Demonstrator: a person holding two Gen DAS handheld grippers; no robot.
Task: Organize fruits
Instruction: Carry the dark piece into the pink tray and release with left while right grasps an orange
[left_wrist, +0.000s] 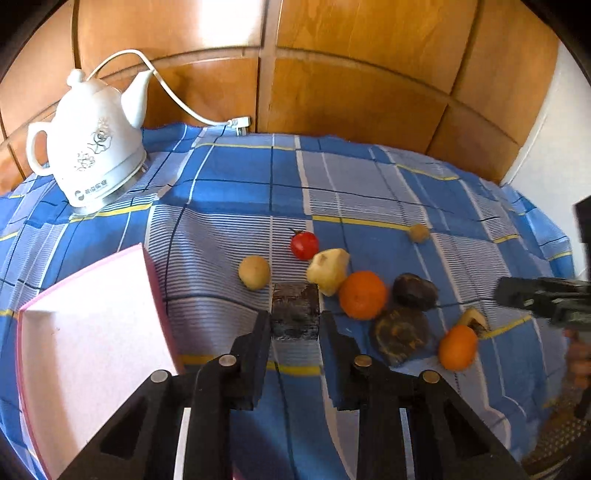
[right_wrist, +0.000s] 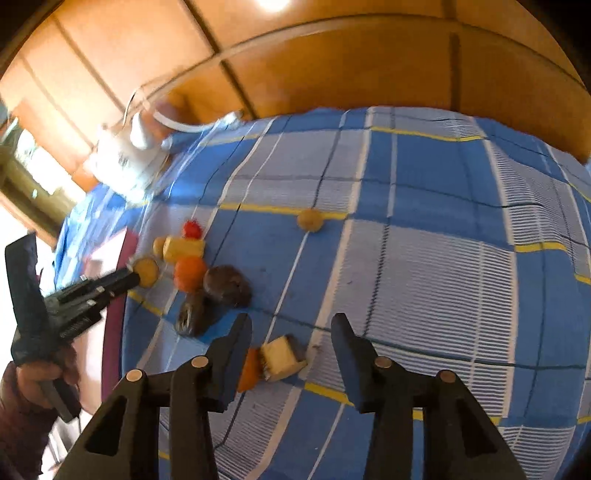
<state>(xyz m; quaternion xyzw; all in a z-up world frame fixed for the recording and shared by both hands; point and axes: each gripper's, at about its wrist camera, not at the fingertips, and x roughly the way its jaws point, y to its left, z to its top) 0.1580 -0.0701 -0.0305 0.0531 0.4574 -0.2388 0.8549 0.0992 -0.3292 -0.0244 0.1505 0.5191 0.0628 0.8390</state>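
Observation:
My left gripper is shut on a dark-sided fruit slice held above the cloth; in the right wrist view the slice shows a yellow face. Beyond it lie a red tomato, a small yellow fruit, a pale yellow piece, an orange, two dark fruits, a second orange and a cut wedge. My right gripper is open just above that wedge and orange.
A pink box stands open at the left. A white kettle with its cord sits at the back left. A small brown fruit lies apart to the right. A blue checked cloth covers the table; wooden panels rise behind.

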